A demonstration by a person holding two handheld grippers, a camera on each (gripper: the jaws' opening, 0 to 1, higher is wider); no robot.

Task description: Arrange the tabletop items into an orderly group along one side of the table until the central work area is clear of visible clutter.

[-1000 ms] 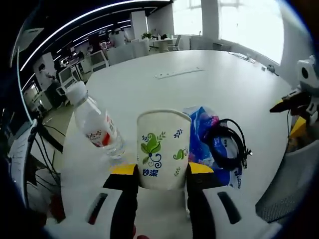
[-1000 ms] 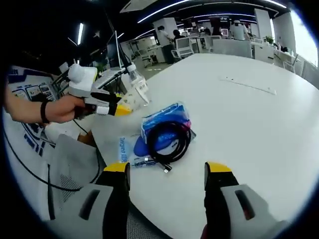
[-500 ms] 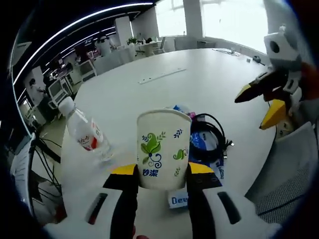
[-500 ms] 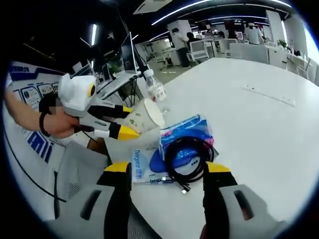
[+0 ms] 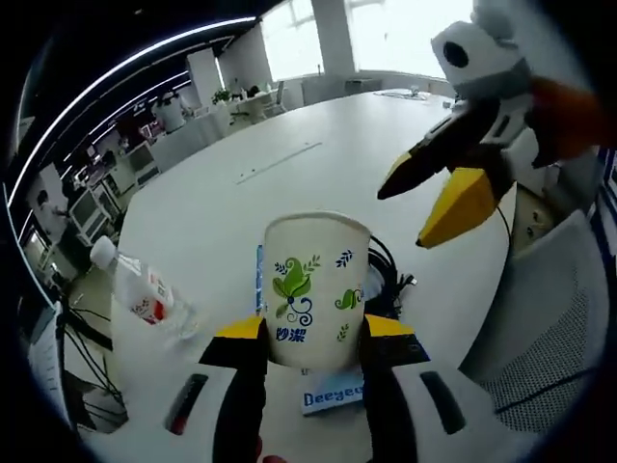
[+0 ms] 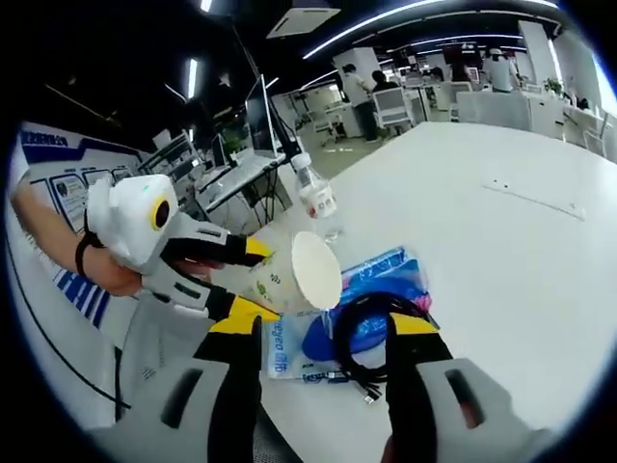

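Note:
A white paper cup [image 5: 316, 287] with green leaf print is held between the jaws of my left gripper [image 5: 313, 330], lifted above the table. In the right gripper view the cup [image 6: 294, 275] lies tilted on its side in the left gripper [image 6: 246, 280], just over a blue packet [image 6: 376, 289]. A coiled black cable [image 6: 371, 333] lies on that packet. A clear water bottle [image 5: 145, 295] stands at the left, also seen as the bottle [image 6: 314, 193] behind the cup. My right gripper [image 6: 323, 330] is open over the packet; the right gripper [image 5: 401, 217] enters beside the cup.
The white round table [image 5: 289, 183] stretches far behind. A grey mesh chair [image 5: 545, 338] stands at its near edge. A person's hand [image 6: 92, 265] holds the left gripper. Desks, monitors and people fill the room behind the table [image 6: 501, 241].
The left gripper has carried the cup closer to the packet and the right gripper, tilting it on its side. Both grippers now stand near each other over the packet.

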